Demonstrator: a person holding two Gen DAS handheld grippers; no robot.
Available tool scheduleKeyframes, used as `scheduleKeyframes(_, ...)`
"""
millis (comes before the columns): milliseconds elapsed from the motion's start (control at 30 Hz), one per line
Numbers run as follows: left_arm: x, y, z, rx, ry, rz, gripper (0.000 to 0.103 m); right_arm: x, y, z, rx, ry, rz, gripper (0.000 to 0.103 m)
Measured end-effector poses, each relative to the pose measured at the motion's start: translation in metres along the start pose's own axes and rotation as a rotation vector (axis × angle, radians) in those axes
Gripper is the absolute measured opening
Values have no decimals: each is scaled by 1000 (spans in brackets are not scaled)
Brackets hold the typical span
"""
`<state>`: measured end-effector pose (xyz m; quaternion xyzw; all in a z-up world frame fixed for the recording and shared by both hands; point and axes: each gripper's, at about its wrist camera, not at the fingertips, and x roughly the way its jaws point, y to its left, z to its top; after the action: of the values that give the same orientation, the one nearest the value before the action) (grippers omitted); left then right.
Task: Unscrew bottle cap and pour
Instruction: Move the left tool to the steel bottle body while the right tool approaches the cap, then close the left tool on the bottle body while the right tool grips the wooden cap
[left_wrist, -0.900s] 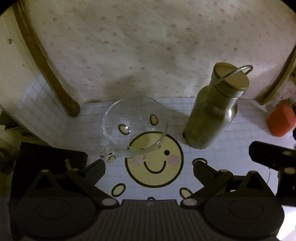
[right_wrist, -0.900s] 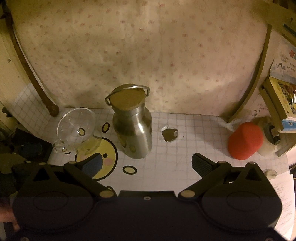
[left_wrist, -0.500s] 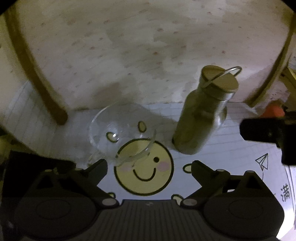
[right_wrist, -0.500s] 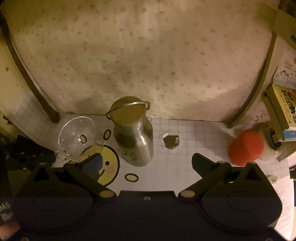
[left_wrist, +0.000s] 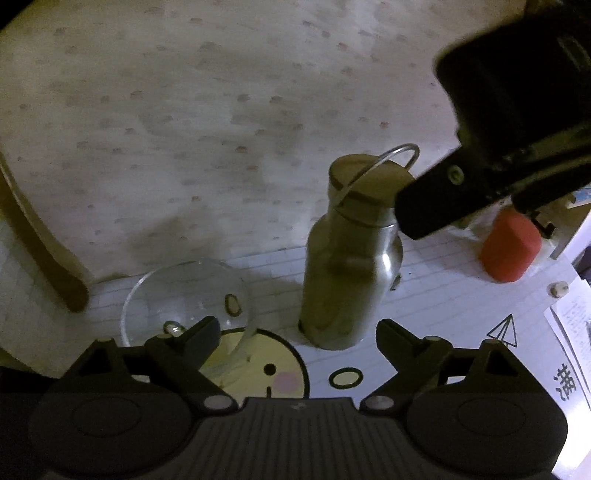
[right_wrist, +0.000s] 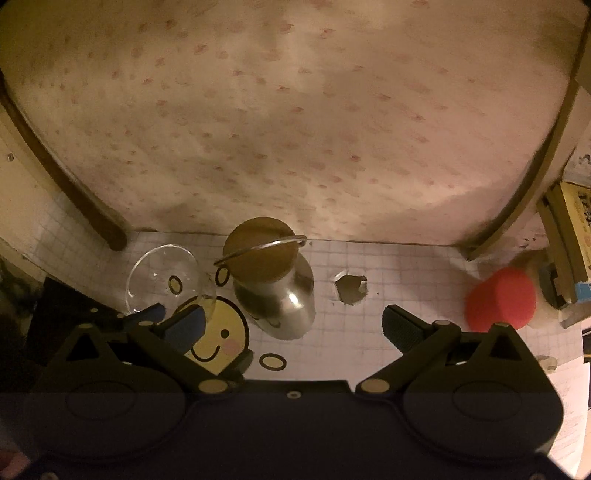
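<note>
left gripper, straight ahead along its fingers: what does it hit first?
Most likely the steel bottle, standing just ahead between the open fingers of the left gripper. The glass cup sits off by the left finger. Depth is uncertain.

A lived-in home desk corner is showing here: a white grid-patterned table cover (right_wrist: 406, 273) printed with a yellow smiley face (right_wrist: 221, 339) is lying below a spotted cream fabric backdrop (right_wrist: 295, 129), and stacked books (right_wrist: 569, 236) are sitting right of the cover.
</note>
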<state>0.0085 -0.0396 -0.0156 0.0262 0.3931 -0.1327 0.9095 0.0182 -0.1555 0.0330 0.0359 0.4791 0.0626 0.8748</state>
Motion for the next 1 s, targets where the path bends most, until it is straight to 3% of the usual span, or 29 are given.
scheduleKeyframes(533, 29, -19, -3, 94, -67, -18, 90, 9, 1, 32, 28, 71, 26, 99)
scheduleKeyframes(1000, 60, -23, -4, 137, -67, -18, 84, 34, 7, 56, 65, 199, 26, 97)
